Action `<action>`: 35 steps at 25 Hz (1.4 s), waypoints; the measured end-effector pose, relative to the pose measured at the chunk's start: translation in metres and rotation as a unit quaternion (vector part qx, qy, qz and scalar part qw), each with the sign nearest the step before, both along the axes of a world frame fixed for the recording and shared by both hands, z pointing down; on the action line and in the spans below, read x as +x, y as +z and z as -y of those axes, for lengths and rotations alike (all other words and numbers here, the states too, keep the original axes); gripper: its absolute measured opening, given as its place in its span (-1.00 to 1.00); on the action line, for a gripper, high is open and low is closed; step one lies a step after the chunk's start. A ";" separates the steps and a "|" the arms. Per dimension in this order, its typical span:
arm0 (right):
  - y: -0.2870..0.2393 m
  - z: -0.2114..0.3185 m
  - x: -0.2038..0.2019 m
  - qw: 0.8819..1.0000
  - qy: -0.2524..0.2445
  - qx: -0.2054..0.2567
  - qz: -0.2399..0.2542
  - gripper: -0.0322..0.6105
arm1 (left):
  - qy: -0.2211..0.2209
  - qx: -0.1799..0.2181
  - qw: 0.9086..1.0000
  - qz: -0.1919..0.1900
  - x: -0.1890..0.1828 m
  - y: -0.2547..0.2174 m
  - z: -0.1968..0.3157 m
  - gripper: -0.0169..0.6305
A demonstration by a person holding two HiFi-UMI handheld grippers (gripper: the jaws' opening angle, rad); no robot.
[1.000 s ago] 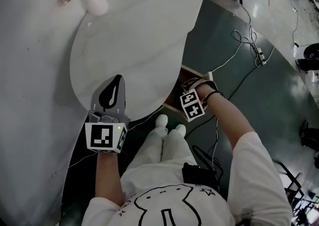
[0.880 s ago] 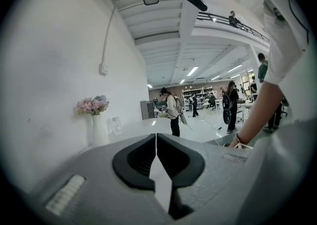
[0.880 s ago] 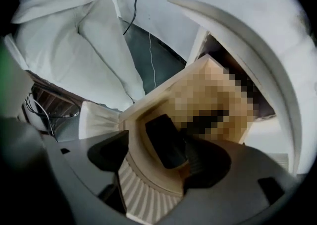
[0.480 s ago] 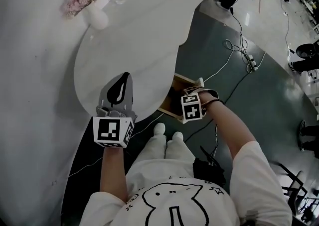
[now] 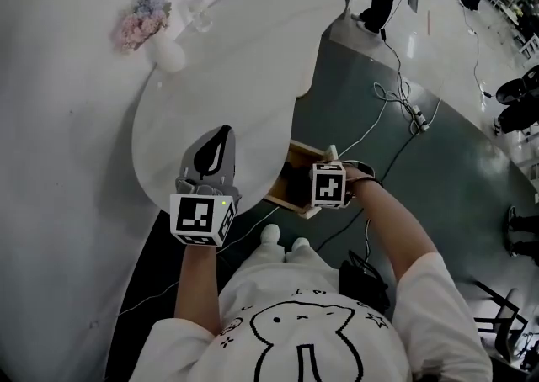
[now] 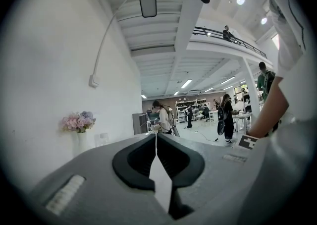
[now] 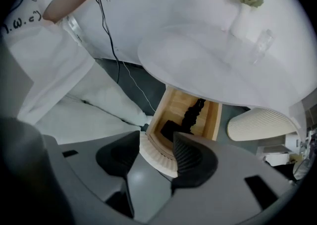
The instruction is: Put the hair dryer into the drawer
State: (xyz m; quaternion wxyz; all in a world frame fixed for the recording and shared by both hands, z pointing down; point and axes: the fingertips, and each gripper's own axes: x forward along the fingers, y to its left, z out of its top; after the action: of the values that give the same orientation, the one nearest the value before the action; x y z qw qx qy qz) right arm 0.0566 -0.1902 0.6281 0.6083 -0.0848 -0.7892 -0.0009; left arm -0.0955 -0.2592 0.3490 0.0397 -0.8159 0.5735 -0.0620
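My left tool (image 6: 156,142) is showing matt grey plastic, with smooth black pads (image 6: 137,159). The bench (image 5: 236,61) is gleaming white, smooth and faintly glossy. The drawer (image 7: 213,116) is showing pale bare wood inside, its ribbed front (image 7: 158,159) looking cream and matt. The hair dryer (image 7: 170,128) in it is looking matt black. The floor (image 5: 438,170) is looking dark and smooth; my shirt (image 5: 295,330) is looking like white cloth.

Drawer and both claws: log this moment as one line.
drawer: open, hair dryer inside | right claw: above drawer, open, jaws just been closing, gripping nothing | left claw: shut, empty, over table
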 end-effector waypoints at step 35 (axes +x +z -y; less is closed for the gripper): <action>-0.243 0.067 0.019 0.853 0.352 0.175 0.342 -0.90 | 0.056 0.064 0.996 -0.013 0.037 -0.064 0.021 -0.89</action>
State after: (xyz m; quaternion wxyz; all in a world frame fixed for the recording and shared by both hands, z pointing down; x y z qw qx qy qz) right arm 0.0760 -0.2574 0.3852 0.2645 0.3124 -0.9112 0.0464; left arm -0.0589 -0.2797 0.2854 0.0882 -0.8432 0.5302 -0.0122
